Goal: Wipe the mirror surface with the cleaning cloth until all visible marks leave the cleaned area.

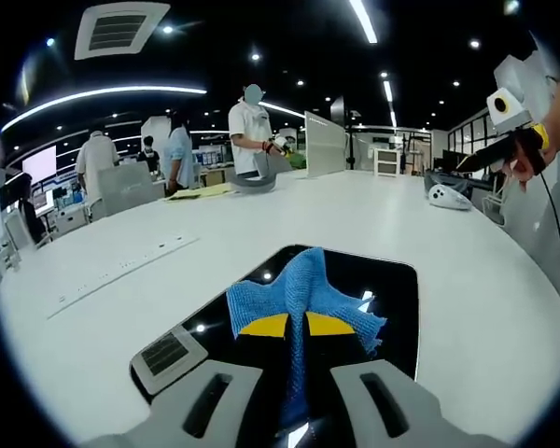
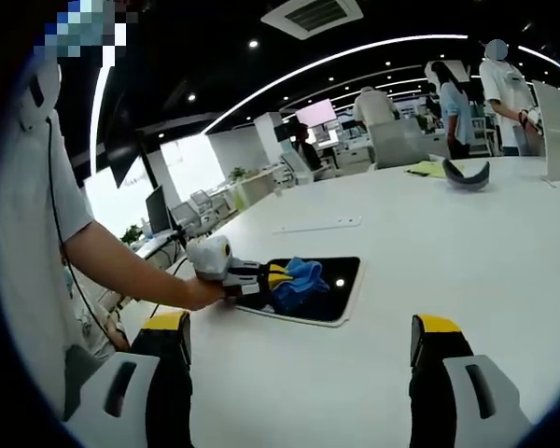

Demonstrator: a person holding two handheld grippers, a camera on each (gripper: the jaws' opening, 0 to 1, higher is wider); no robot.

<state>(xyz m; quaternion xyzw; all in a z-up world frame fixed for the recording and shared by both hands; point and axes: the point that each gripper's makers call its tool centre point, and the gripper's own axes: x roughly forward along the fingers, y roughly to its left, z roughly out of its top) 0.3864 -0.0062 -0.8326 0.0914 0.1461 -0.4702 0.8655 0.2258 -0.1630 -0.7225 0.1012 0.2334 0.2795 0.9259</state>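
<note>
On the table: a dark, glossy rectangular mirror with rounded corners (image 1: 383, 299) lies flat on the wide white tabletop (image 1: 261, 224), reflecting ceiling lights and a vent.
Cloth: a crumpled blue woven cleaning cloth (image 1: 303, 303) rests on the mirror's surface, touching the glass near its middle; in the right gripper view the cloth (image 2: 299, 280) sits on the mirror (image 2: 341, 280) at the front of the left gripper.
Left gripper: the left gripper (image 1: 297, 327), grey with yellow-tipped jaws, has its tongs drawn together and clamped on the cleaning cloth, pressing it against the mirror. In the right gripper view it (image 2: 275, 277) is held by a person's hand (image 2: 201, 294).
Right gripper: the right gripper (image 2: 299, 341) hangs above bare tabletop (image 2: 448, 252), well apart from the mirror, its jaws spread wide with nothing between them. In the left gripper view it (image 1: 467, 163) appears raised at the right edge.
Background: a grey curved object (image 2: 467, 175) lies far across the table, with several people (image 1: 252, 131) standing beyond.
</note>
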